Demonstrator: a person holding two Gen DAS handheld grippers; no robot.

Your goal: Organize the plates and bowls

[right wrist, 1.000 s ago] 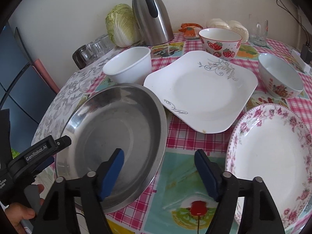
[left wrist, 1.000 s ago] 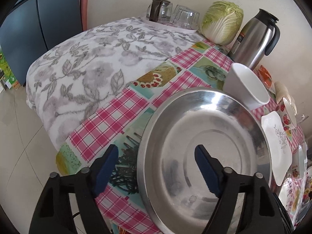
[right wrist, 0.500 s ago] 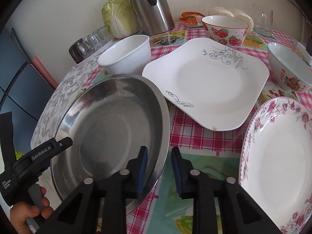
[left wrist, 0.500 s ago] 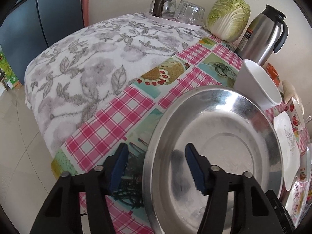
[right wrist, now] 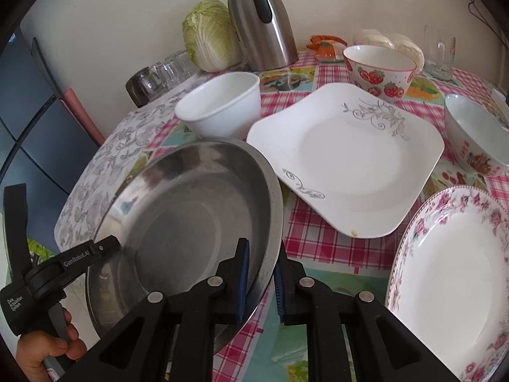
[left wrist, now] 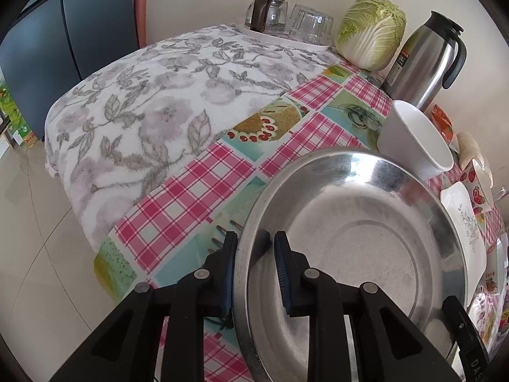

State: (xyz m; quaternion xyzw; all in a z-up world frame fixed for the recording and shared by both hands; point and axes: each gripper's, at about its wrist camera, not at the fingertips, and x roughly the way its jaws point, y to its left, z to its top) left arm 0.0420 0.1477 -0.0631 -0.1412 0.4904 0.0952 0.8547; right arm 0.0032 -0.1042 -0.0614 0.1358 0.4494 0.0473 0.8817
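A: Both grippers are on the steel pan (right wrist: 178, 222). Right gripper (right wrist: 261, 273) is clenched on the pan's near right rim, one pad inside the wall and one outside. Left gripper (left wrist: 253, 270) straddles the left rim and its jaws are closing; the outer pad looks to touch the wall, the inner one has a small gap.

B: Where is the pan now?

A: On the checked tablecloth (left wrist: 191, 191), at the near left part of the table, just beside the white bowl (right wrist: 222, 108) and the square white plate (right wrist: 346, 156).

B: What can go wrong?

A: I think the thin, smooth rim can slip from the pads if the two hands lift unevenly. Also the pan's far edge is very near the bowl and the plate corner, so a tilt or push forward can knock them.

B: Do the views differ?

A: Yes. Only the right wrist view shows the flowered plate (right wrist: 451, 270), the strawberry bowl (right wrist: 380, 70) and the hand (right wrist: 41, 350) holding the left tool. Only the left wrist view shows the floral cloth (left wrist: 152, 102) hanging over the table edge
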